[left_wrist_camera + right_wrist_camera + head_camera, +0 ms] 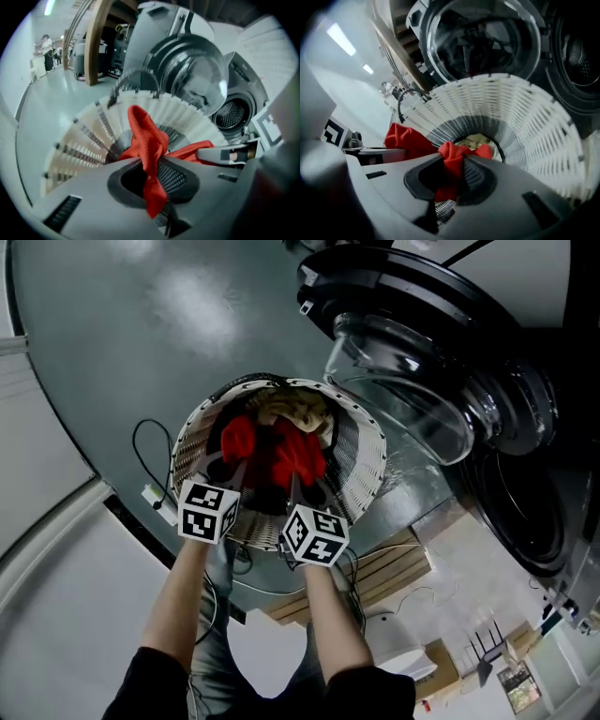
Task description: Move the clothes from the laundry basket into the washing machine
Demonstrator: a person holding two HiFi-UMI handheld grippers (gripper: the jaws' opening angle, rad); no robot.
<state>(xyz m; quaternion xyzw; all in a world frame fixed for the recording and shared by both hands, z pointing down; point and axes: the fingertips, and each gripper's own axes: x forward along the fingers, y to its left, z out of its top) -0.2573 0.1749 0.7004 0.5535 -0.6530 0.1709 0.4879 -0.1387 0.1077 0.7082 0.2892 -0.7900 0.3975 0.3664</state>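
- A white woven plastic laundry basket (pixel 370 460) (pixel 84 136) (pixel 525 122) stands on the glossy grey floor (pixel 112 343), just beside the open front of the dark front-loading washing machine (pixel 525 474) (pixel 232 112).
- The machine's round glass door (pixel 403 381) (pixel 483 37) is swung wide and reaches over the basket's far rim.
- The left gripper (pixel 236 468) (pixel 152 164) has its jaws clamped on a bunched fold of a red ribbed fabric garment (pixel 291 456) (pixel 147 136) (pixel 405 140); a tail of the cloth hangs between the pads.
- The right gripper (pixel 298 482) (pixel 452 164) is pinched on another fold of the same red garment.
- The garment stretches from one gripper to the other within the basket's open mouth, nearer the person's side.
- A crumpled beige cloth (pixel 295 409) (pixel 476 139) lies in the basket, beyond the red one, towards the far rim.
- A thin black cable (pixel 150 442) loops on the floor to the basket's left.
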